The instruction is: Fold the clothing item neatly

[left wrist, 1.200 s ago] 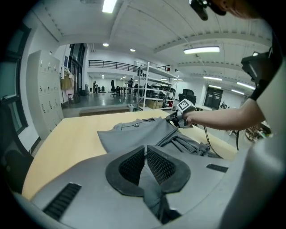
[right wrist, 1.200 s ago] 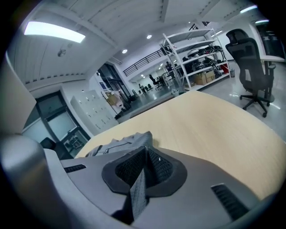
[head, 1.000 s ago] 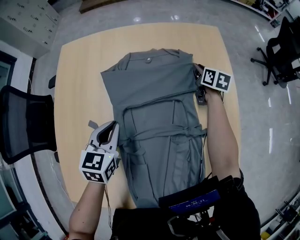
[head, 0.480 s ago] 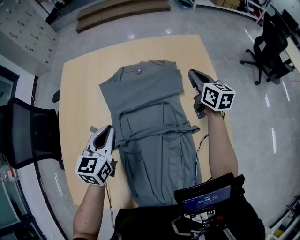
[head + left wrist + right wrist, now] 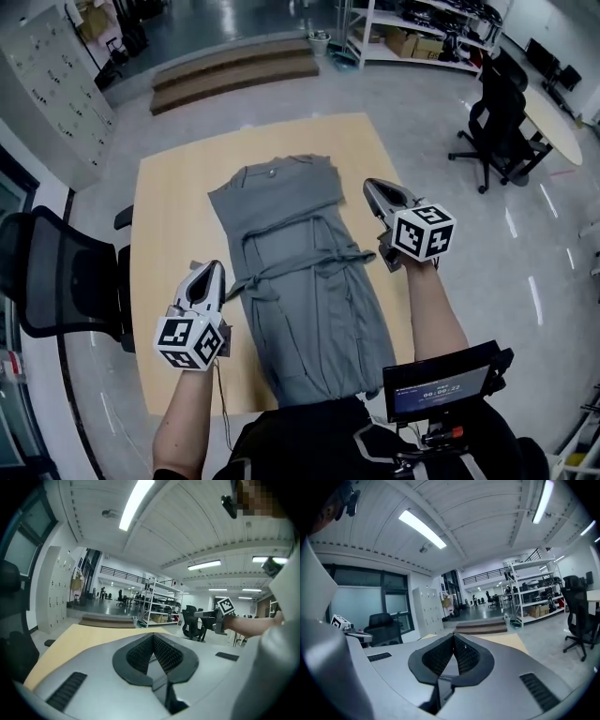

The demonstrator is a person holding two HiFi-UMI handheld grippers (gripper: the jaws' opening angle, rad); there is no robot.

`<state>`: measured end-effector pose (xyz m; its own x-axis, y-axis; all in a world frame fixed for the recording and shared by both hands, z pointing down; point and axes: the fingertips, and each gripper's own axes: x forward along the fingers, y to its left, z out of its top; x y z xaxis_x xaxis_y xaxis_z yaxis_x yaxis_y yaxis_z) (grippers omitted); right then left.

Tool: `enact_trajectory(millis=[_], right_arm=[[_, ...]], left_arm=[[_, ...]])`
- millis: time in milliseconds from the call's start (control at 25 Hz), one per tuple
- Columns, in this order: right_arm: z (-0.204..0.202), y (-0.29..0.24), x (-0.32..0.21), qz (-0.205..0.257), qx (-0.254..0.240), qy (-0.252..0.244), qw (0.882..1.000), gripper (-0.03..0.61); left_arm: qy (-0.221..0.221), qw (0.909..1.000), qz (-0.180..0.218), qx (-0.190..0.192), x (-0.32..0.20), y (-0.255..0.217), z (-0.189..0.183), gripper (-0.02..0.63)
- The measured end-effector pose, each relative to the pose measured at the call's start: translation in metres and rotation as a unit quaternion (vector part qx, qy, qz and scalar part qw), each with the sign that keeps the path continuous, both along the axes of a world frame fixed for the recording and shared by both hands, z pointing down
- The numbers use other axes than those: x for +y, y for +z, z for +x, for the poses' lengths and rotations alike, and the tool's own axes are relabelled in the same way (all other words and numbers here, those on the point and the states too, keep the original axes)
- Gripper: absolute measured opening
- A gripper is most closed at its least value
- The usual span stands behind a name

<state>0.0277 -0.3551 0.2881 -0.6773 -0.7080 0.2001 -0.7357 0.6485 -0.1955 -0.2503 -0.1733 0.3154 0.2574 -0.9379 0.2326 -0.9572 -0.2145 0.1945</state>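
Beside a black chair [image 5: 66, 281], the wooden table [image 5: 173, 225] bears a garment [image 5: 300, 272].

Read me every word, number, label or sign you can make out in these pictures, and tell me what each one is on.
No text can be read with certainty.
Screen at the person's chest: a row of light digits, too small to read.
Left cube and right cube: black-and-white square markers, no words.
Lockers: small tags, too small to read.
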Motion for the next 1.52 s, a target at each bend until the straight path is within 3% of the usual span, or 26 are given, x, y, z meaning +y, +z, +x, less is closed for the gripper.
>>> enact_trajectory(millis=[200,360,600,840,1080,1240,1360,1440,1520], right_arm=[[0.000,-0.033,0.071,0.026,0.009,0.010,1.000,0.009],[0.002,-0.050,0.120,0.040,-0.017,0.026,0.999,0.009],[0.020,-0.046,0.203,0.033,-0.012,0.038,0.999,0.009],[0.049,-0.033,0.247,0.026,0.014,0.040,0.999,0.009],[0.071,-0.018,0.273,0.034,0.031,0.005,0.999,0.011],[0.095,0.002,0.286,0.029,0.038,-0.032,0.998,0.012],[0.116,0.041,0.303,-0.004,0.054,-0.075,0.996,0.023],[0.132,0.077,0.322,-0.041,0.057,-0.104,0.992,0.093],[0.144,0.108,0.341,-0.068,0.057,-0.134,0.987,0.124]], left_arm=[[0.035,0.9987,0.037,0.007,0.050,-0.026,-0.003,0.000],[0.041,0.9974,0.059,0.009,0.086,-0.038,-0.009,0.000],[0.041,0.9966,0.051,0.049,0.149,-0.017,-0.010,0.000],[0.042,0.9962,0.059,0.049,0.184,-0.010,0.003,0.000],[0.039,0.9957,0.078,0.031,0.208,-0.015,0.034,0.000],[0.027,0.9975,0.063,0.018,0.217,0.000,0.061,0.000],[0.015,0.9996,0.025,0.002,0.236,0.032,0.082,0.002],[0.008,0.9999,-0.009,-0.001,0.256,0.060,0.095,0.002],[0.003,0.9993,-0.038,0.002,0.275,0.089,0.107,0.002]])
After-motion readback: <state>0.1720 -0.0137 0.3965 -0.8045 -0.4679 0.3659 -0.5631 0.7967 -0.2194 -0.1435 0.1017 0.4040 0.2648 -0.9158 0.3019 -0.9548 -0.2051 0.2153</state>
